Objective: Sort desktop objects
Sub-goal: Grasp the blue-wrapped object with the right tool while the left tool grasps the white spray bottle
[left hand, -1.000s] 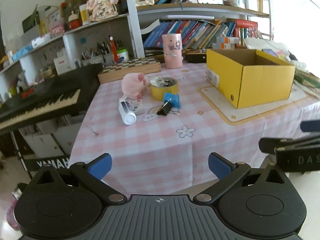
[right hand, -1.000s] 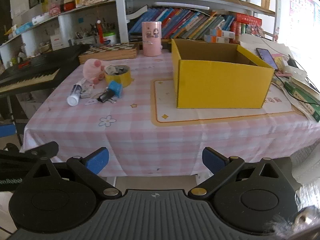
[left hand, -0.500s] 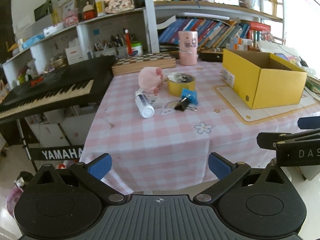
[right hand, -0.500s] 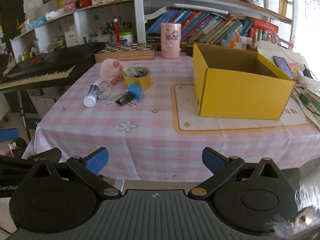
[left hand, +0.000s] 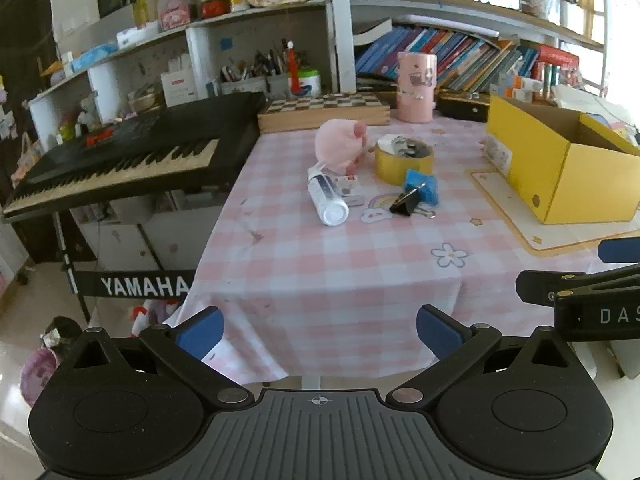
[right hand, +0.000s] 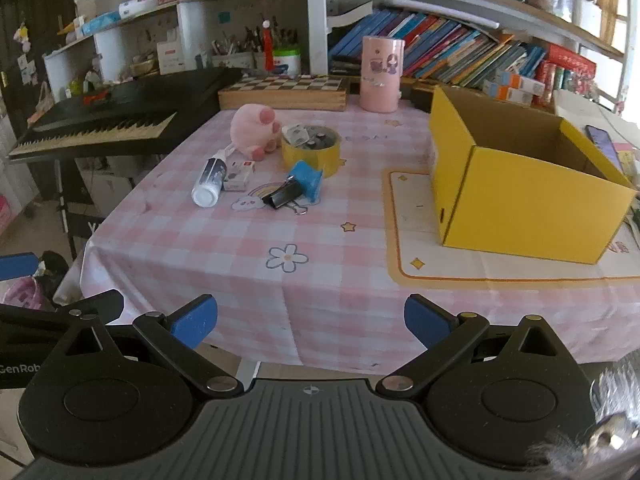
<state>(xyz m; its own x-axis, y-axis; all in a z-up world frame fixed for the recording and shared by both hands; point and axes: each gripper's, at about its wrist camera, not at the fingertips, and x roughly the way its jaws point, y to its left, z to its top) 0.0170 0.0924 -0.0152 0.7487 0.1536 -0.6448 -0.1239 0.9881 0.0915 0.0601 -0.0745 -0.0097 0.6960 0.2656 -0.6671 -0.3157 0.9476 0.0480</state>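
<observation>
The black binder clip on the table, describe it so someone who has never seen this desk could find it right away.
Start at the yellow box on the pink checked tablecloth, then look left to the cluster of small things. The binder clip lies just in front of the yellow tape roll, against a blue object. It is the only black thing there, with silver wire handles.

Both wrist cameras look forward and slightly down from off the table's near edge, well back from the objects. The left view stands farther left, taking in the keyboard (left hand: 120, 160); the right view faces the yellow box (right hand: 520, 200) more squarely. Both share the pink-checked table (left hand: 320, 280) and the cluttered shelves (right hand: 440, 12) behind.
</observation>
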